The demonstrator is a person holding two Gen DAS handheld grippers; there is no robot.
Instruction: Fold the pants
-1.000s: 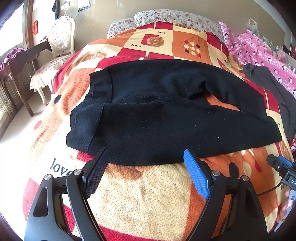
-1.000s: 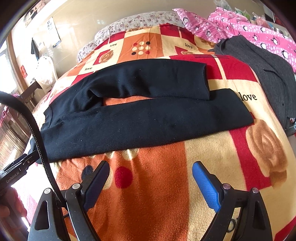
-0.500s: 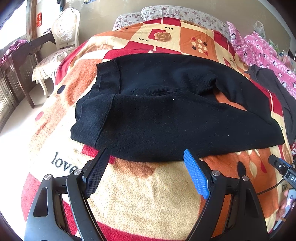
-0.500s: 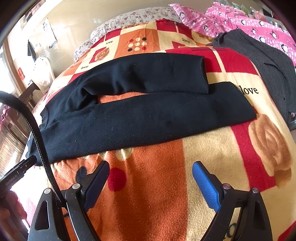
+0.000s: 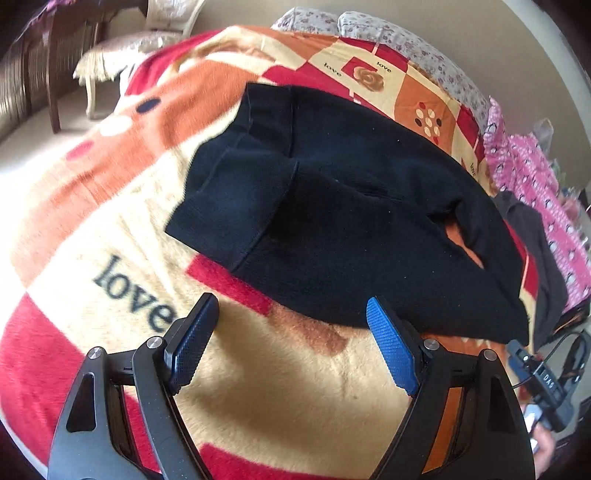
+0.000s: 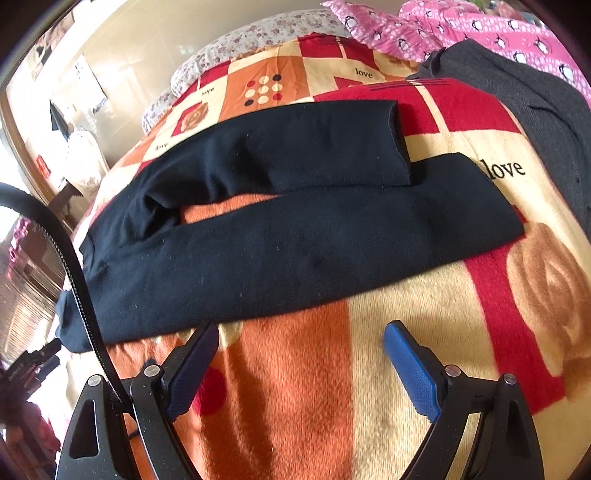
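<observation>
The black knit pants (image 6: 280, 236) lie flat across a plush orange, red and cream blanket (image 6: 424, 310) printed with roses and "love", legs parted so a wedge of blanket shows between them. Beyond the pants' cuffs lie a dark grey garment (image 6: 524, 85) and pink penguin-print bedding (image 6: 480, 26); past the waistband stands a pale chair (image 5: 147, 33). The left gripper (image 5: 291, 347) and right gripper (image 6: 301, 363) hover over bare blanket beside the pants' near edge, jaws wide and empty.
</observation>
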